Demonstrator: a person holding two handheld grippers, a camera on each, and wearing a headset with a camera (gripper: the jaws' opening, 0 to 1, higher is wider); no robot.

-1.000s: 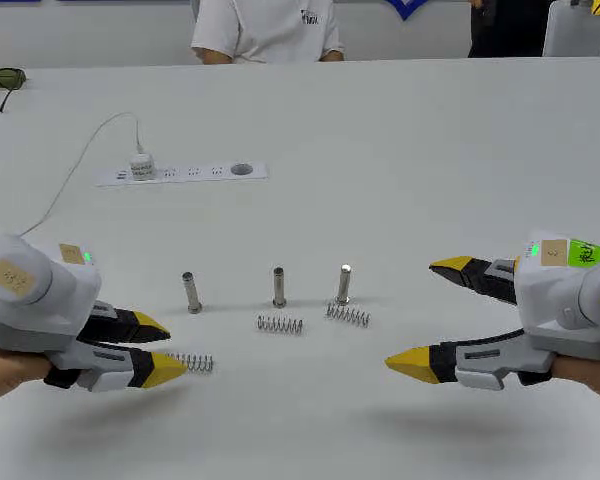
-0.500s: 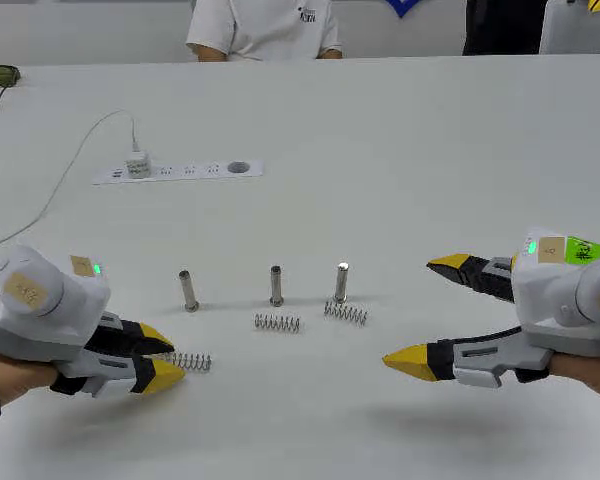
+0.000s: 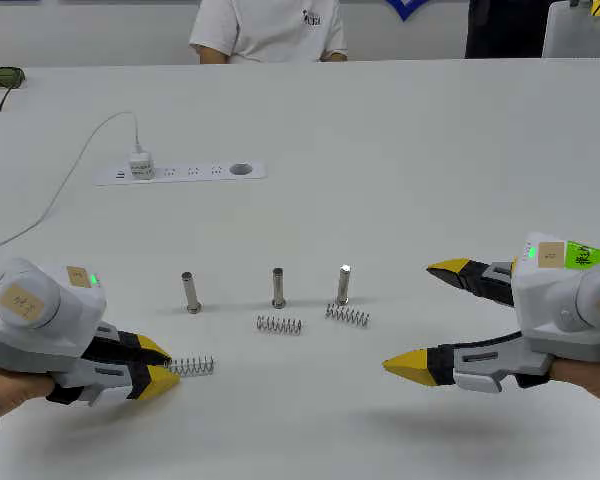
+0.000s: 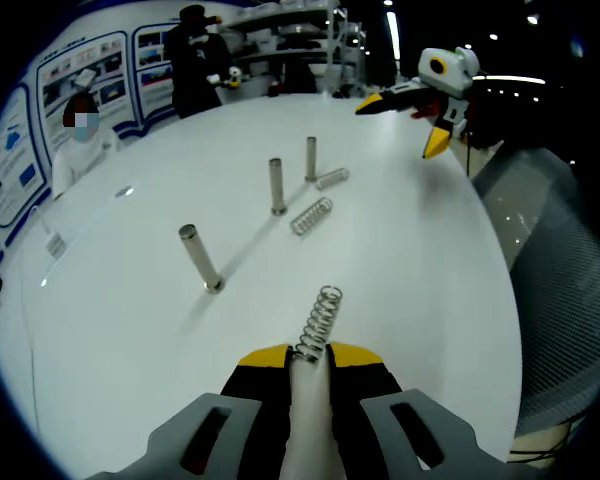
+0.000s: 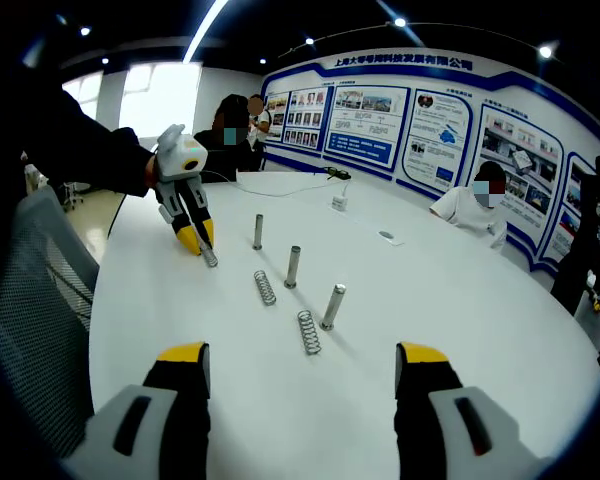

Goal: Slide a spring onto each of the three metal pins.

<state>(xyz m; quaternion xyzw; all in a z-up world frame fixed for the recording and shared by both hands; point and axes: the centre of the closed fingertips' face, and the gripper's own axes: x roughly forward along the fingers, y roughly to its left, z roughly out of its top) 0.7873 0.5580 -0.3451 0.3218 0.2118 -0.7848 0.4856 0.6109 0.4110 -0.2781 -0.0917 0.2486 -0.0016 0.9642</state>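
Three metal pins stand upright in a row on the white table: the left pin (image 3: 190, 292), the middle pin (image 3: 278, 287) and the right pin (image 3: 343, 284). One spring (image 3: 279, 324) lies in front of the middle pin, another (image 3: 348, 315) in front of the right pin. A third spring (image 3: 192, 366) (image 4: 318, 320) lies flat, and my left gripper (image 3: 162, 366) (image 4: 306, 355) is shut on its near end. My right gripper (image 3: 427, 317) (image 5: 302, 358) hovers wide open to the right of the pins, with nothing between its jaws.
A white power strip (image 3: 180, 172) with a plug and cable lies behind the pins. Dark glasses (image 3: 0, 78) rest at the far left edge. A person in a white shirt (image 3: 270, 28) sits at the far side of the table.
The left gripper's jaws have closed on the end of the near spring and dropped slightly. The right gripper has stayed open in place.
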